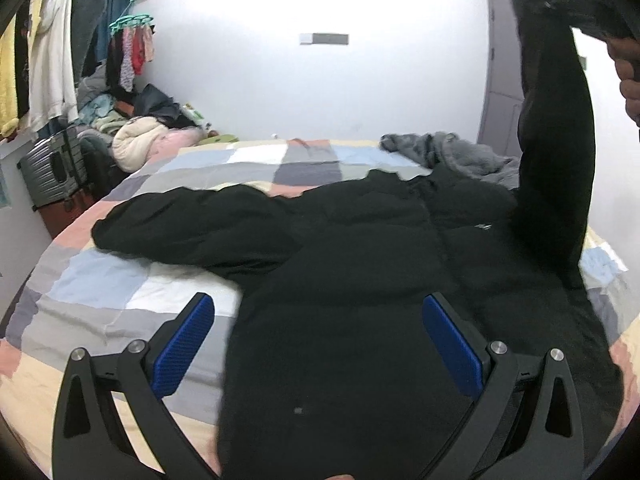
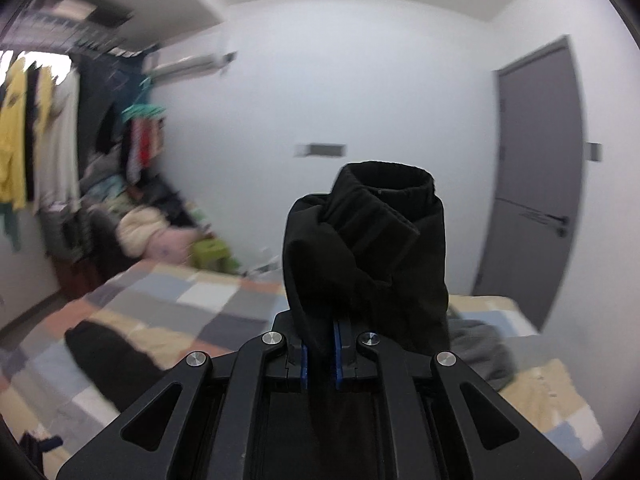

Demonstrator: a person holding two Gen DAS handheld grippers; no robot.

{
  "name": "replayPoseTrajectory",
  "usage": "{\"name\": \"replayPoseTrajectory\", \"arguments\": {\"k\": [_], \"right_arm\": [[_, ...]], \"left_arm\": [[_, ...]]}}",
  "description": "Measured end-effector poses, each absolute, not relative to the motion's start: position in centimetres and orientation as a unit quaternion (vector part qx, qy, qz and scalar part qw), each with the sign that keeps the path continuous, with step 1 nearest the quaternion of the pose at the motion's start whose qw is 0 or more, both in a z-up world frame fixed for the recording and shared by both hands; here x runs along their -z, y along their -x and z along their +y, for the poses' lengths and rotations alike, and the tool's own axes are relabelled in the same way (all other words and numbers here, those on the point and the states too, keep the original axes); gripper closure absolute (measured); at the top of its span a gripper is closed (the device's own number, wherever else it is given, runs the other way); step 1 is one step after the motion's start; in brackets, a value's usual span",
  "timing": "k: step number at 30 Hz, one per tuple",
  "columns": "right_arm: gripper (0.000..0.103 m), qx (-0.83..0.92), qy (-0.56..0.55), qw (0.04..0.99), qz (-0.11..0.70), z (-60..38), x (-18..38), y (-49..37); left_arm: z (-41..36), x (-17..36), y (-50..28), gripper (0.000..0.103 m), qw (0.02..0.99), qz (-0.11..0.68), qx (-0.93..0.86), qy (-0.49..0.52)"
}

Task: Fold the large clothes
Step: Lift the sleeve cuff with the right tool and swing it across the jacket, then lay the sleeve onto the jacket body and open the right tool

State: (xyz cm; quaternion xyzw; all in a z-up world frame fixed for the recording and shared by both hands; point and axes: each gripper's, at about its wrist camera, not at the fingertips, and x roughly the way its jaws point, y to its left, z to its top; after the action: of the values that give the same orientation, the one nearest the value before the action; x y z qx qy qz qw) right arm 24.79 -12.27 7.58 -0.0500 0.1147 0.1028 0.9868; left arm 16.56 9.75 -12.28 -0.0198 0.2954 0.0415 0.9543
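Observation:
A large black padded jacket [image 1: 360,248] lies spread on the checked bedspread [image 1: 100,292]. Its left sleeve [image 1: 192,224] stretches out flat to the left. My left gripper [image 1: 318,328] is open, blue pads wide apart, hovering over the jacket's lower body. My right gripper [image 2: 320,354] is shut on the jacket's right sleeve [image 2: 368,236] and holds it lifted high above the bed, cuff upward. The raised sleeve also shows at the right of the left wrist view [image 1: 556,152], with the right gripper [image 1: 576,4] at its top.
A grey garment [image 1: 456,156] lies crumpled at the bed's far right. A clothes rail [image 1: 48,48], a suitcase [image 1: 52,168] and a heap of clothes [image 1: 140,132] stand left of the bed. A grey door [image 2: 536,200] is at the right.

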Motion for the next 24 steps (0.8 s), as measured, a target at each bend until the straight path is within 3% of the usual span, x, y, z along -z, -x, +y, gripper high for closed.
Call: {"name": "replayPoseTrajectory", "arguments": {"k": [8,20,24], "right_arm": [[0.094,-0.193,0.046,0.965,0.173,-1.1,0.4,-28.1],[0.092,-0.235,0.053,0.928,0.284,5.0,14.2,-31.1],[0.082,-0.233,0.046,0.917,0.320,5.6,17.5,-32.5]], "left_arm": [[13.6,13.6,-16.7,0.000,0.948,0.309,-0.057,0.047],[17.9,15.9,-17.3,0.000,0.935,0.333,-0.075,0.098],[18.3,16.5,-17.6,0.000,0.932,0.338,-0.074,0.111]]}}
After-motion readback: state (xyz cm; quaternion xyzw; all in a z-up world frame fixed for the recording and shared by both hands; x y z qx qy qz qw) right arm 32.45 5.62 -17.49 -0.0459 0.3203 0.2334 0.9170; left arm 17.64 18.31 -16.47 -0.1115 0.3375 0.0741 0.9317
